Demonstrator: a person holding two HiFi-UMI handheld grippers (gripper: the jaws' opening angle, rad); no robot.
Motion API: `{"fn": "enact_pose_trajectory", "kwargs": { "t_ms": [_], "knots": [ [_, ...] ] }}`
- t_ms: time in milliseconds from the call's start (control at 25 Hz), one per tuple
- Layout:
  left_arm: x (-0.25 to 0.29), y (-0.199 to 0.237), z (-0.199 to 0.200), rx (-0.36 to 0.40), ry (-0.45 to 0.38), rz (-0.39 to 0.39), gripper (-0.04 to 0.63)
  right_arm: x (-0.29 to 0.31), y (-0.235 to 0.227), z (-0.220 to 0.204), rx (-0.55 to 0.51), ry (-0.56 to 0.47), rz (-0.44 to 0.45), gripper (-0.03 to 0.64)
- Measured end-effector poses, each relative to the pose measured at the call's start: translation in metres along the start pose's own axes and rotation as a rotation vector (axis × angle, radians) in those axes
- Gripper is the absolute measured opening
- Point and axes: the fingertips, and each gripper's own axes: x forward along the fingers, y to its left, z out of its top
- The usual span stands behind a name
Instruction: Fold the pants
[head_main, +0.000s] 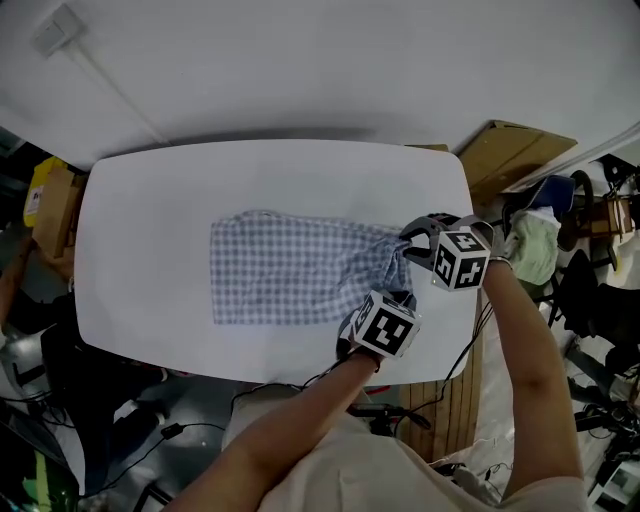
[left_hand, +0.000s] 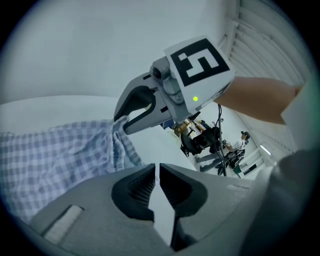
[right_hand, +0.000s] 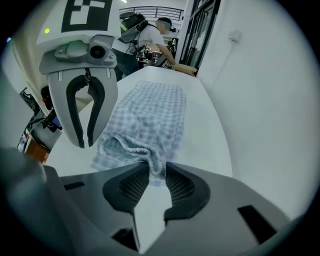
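Your right claw (right_hand: 156, 170) pinches pants (head_main: 290, 270) at 3 o'clock end. Left claw (left_hand: 157, 170) closed, empty, just beside. Long axis 9–3 across desk (head_main: 140, 200); likely fold toward 9.

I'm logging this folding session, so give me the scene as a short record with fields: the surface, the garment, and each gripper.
surface: white oval table
garment: blue-and-white checked cloth pants, spread flat on the table, one end bunched up
left gripper: jaws together, nothing between them
right gripper: jaws on the bunched end of the pants
placement: both grippers at that same end, close together
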Motion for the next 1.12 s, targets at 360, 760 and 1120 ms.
{"fn": "enact_pose_trajectory", "kwargs": {
  "t_ms": [360,760,1120],
  "knots": [
    [-0.002,-0.038,0.002,-0.006,-0.038,-0.195,0.074,-0.035,-0.021,-0.048,0.127,0.079,-0.143,0.164],
    [-0.099,0.025,-0.039,0.003,-0.058,-0.156,0.118,-0.064,0.005,0.023,0.428,-0.124,-0.286,0.122],
    [-0.157,0.094,-0.062,0.001,-0.081,-0.117,0.117,-0.039,0.036,0.101,0.728,-0.285,-0.351,0.08]
  ]
}}
